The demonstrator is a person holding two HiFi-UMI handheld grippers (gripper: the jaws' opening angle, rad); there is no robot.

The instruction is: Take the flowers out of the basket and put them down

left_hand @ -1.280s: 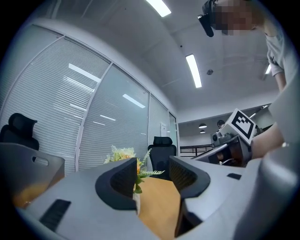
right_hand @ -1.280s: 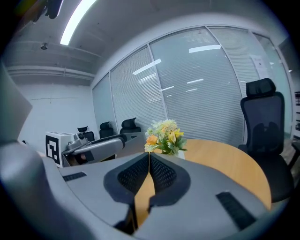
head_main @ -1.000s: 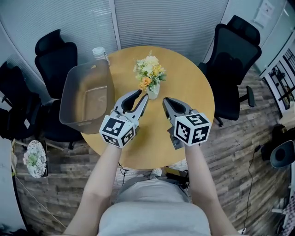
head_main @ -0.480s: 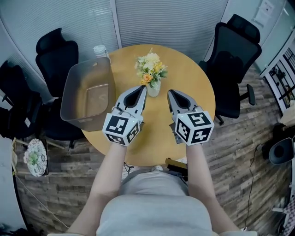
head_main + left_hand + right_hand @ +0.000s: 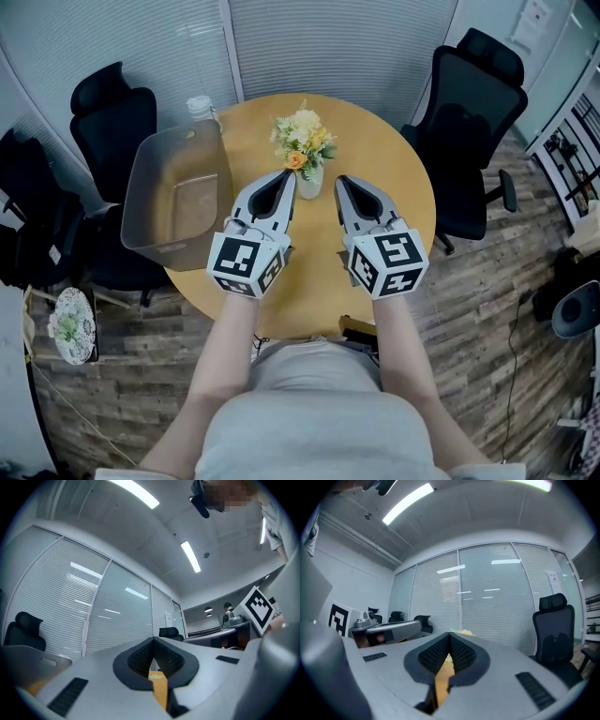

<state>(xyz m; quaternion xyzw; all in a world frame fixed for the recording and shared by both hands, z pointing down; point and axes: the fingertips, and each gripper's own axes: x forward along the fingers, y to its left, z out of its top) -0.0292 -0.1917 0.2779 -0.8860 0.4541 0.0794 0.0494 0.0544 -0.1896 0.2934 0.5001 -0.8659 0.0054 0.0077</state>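
Right gripper (image 5: 449, 634), fingers (image 5: 465, 656) together, before a blind-covered glass wall (image 5: 487, 606); black office chair (image 5: 553, 630) at right.

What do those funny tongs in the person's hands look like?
The left tongs and right tongs are pale grey and pointed like bird beaks, with black ribbed pads inside. A white cube with black square markers sits at the back of each. The person wears a light grey top with short sleeves.
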